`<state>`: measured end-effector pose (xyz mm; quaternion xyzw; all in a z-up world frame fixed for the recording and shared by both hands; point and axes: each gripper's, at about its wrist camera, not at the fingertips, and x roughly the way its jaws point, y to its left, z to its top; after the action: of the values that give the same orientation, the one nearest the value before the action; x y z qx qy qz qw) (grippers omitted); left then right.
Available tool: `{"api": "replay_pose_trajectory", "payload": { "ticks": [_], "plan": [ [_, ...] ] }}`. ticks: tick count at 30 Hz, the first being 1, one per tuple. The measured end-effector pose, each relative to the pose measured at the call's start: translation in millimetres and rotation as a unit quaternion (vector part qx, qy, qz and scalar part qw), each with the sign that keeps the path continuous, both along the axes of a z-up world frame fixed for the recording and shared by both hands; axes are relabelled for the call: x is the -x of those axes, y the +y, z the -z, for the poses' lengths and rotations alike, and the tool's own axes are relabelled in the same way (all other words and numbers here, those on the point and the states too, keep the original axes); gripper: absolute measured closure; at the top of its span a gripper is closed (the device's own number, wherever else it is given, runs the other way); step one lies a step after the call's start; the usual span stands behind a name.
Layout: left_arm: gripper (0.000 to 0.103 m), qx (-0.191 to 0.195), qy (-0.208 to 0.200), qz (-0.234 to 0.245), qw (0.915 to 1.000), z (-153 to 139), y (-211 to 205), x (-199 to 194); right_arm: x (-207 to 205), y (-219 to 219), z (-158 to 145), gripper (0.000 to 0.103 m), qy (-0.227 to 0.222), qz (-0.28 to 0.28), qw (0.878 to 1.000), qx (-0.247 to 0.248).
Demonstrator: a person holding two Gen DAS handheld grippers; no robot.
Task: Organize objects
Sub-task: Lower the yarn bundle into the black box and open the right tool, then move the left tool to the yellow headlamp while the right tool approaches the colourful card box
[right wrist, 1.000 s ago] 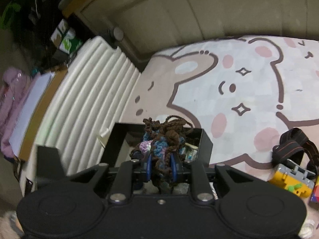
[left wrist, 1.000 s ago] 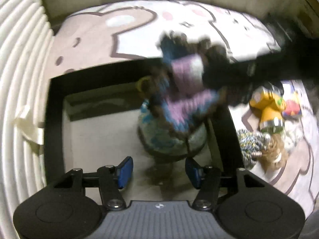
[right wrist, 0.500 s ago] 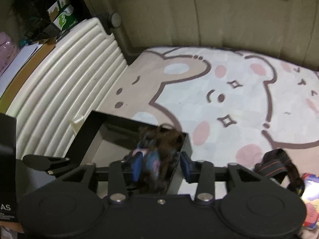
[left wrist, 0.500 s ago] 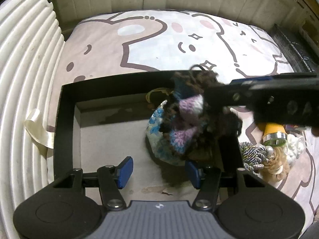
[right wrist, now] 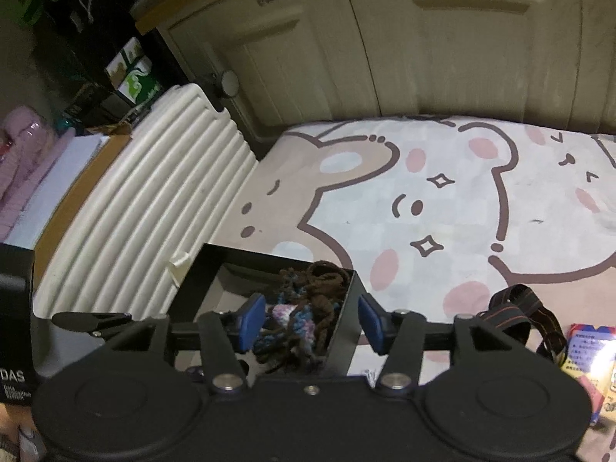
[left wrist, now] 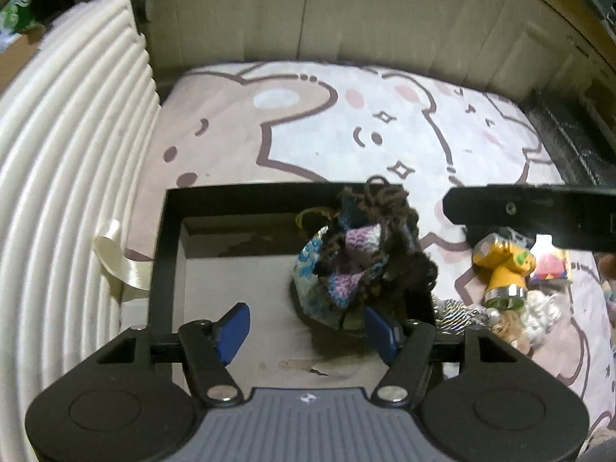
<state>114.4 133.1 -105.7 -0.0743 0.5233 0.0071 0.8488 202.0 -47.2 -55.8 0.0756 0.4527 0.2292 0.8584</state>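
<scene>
the crocheted yarn toy (left wrist: 369, 258) now lies inside the black box (left wrist: 161, 254), heaped against its right wall on top of a blue patterned pouch (left wrist: 308, 269), so this item looks put away. the right tongs (right wrist: 312, 323) are opening above it with nothing pressed between the pads; the left tongs (left wrist: 308, 329) are opening too, empty, over the box's near edge. left to sort, i judge: the yellow toy (left wrist: 500, 265) and rope bundle (left wrist: 458, 313) on the rug (left wrist: 385, 127) right of the box, plus the black strap (right wrist: 519, 308)
</scene>
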Motion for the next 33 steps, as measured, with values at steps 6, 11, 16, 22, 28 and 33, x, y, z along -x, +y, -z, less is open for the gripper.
{"api": "replay_pose_trajectory", "payload": {
  "ticks": [6, 11, 16, 22, 28, 33],
  "plan": [
    [0.032, -0.006, -0.016, -0.025, 0.9995, -22.6, -1.0, 11.8, 12.2, -5.9, -10.5, 0.048, -0.014, 0.002, 1.0, 0.011],
    [0.022, -0.036, -0.026, -0.044, 0.998, -36.7, -2.5, 21.2, 23.1, -13.1, -16.8, 0.034, -0.026, 0.007, 0.999, 0.029],
    [0.01, -0.054, -0.037, -0.054, 0.9964, -44.5, -5.7, 29.1, 29.6, -24.7, -20.8, 0.022, -0.034, 0.022, 0.998, 0.043],
    [0.002, -0.056, -0.051, -0.061, 0.9952, -52.5, -11.3, 34.7, 37.0, -38.9, -22.2, 0.003, -0.041, 0.035, 0.997, 0.056],
    [0.0, -0.061, -0.058, -0.06, 0.9946, -56.7, -19.2, 34.3, 43.5, -50.2, -22.6, 0.0, -0.044, 0.042, 0.996, 0.064],
    [0.0, -0.071, -0.056, -0.055, 0.9944, -57.8, -27.6, 32.0, 46.2, -63.6, -23.6, 0.0, -0.045, 0.057, 0.995, 0.062]
  ]
}}
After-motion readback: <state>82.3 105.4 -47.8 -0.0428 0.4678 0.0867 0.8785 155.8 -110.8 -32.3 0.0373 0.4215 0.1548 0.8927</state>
